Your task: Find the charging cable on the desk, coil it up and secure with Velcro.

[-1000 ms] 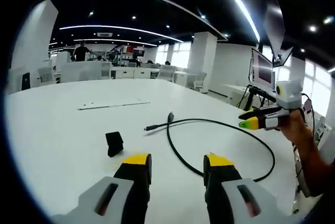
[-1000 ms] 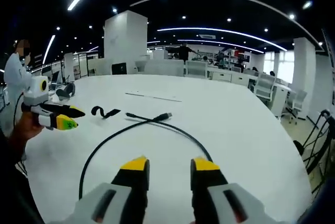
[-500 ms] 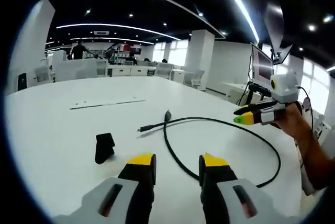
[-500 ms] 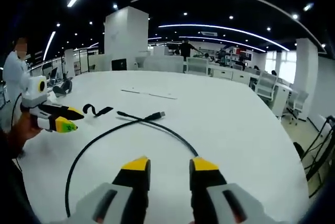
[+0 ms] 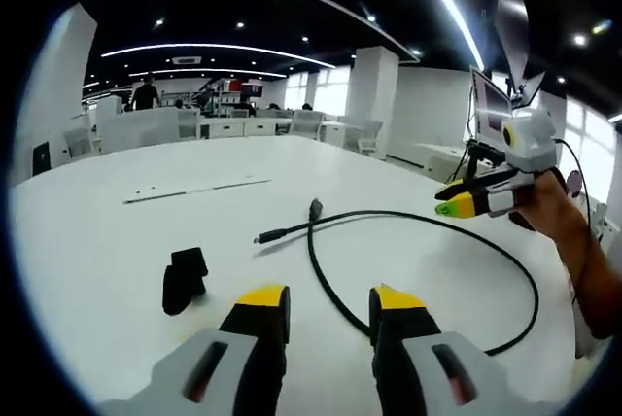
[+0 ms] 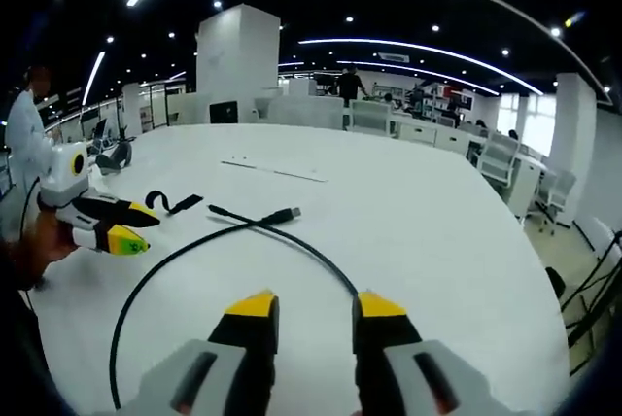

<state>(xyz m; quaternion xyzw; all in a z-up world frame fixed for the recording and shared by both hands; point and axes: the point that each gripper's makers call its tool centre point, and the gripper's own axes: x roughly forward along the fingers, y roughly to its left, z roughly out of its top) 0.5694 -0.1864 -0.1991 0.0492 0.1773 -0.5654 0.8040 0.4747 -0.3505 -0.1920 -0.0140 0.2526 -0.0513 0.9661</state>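
So the charging cable [image 5: 428, 241] is lying in one big loose loop on the white bench [image 5: 97, 231], its two plug ends crossing over each other at the far side of the loop. The black Velcro strap [image 5: 183, 280] sits just off to the side of it, apart from the cable, curled up on itself.

Left gripper [image 5: 326, 304] hovers low over the near arc of the loop, jaws spread with nothing between them. Right gripper [image 6: 309, 307] is the same deal from the other side, jaws apart and empty, above the bench with the cable [image 6: 194, 251] curving just ahead of it. Nothing is coiled yet, so this looks like the very start.

What I'd worry about: the cable is thin and lies flat on a slick top (looks springy too), so the jaws could skid off or just push it along. And a loop that wide may spring open mid-coil if only one side is pinned. The strap [image 6: 167, 204] is small and could get knocked aside.
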